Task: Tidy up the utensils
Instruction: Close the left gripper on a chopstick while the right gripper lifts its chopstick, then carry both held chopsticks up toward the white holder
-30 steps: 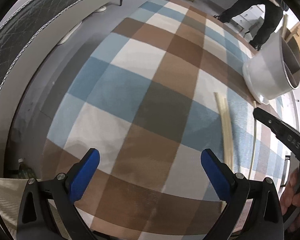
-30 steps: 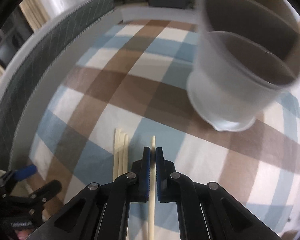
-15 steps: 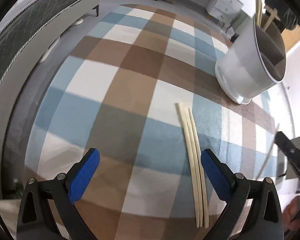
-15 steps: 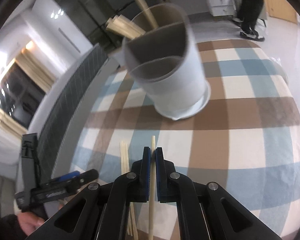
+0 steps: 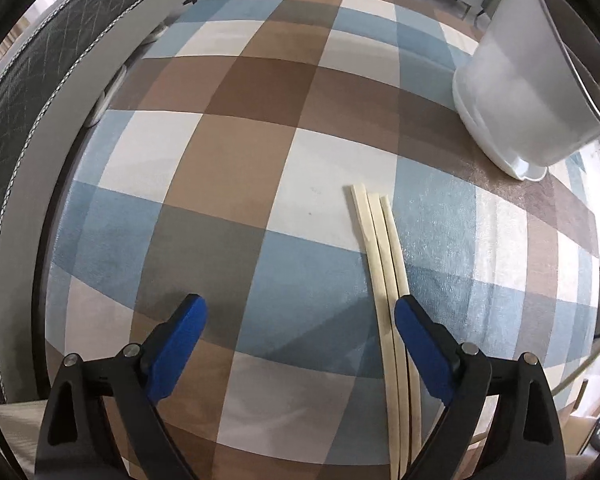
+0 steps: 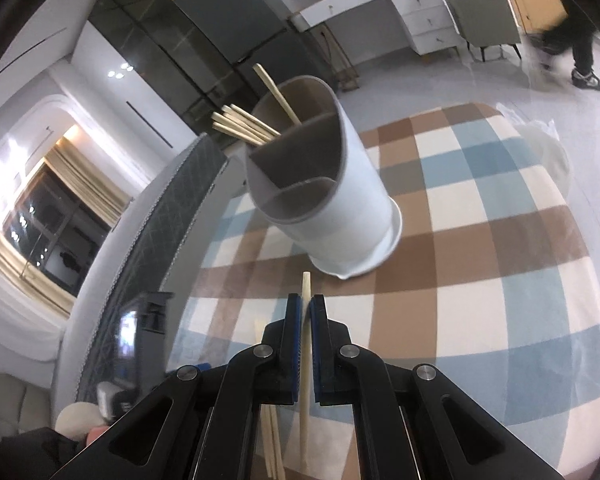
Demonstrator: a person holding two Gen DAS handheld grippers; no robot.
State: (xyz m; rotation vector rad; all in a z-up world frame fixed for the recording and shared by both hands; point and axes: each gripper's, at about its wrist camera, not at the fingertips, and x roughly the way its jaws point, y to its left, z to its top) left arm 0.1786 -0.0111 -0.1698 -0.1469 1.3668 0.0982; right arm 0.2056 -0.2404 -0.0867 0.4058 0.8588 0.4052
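Observation:
Three pale chopsticks (image 5: 382, 264) lie side by side on the checked cloth; they also show in the right wrist view (image 6: 271, 440). My left gripper (image 5: 300, 320) is open and empty, its right finger (image 5: 420, 348) just beside them. My right gripper (image 6: 306, 312) is shut on one chopstick (image 6: 306, 292), held above the table and pointing toward the white divided utensil holder (image 6: 352, 216). Its rear compartment holds several chopsticks (image 6: 244, 124). The holder also stands at the upper right in the left wrist view (image 5: 528, 92).
The table wears a blue, brown and white checked cloth (image 5: 240, 160). A grey quilted bench (image 5: 28, 92) runs along its left edge. A white dresser (image 6: 392, 16) and a walking person (image 6: 580, 52) are in the background.
My right gripper has lifted the chopstick off the cloth and tilted up toward the holder. My left gripper has moved right and closer to the three lying chopsticks.

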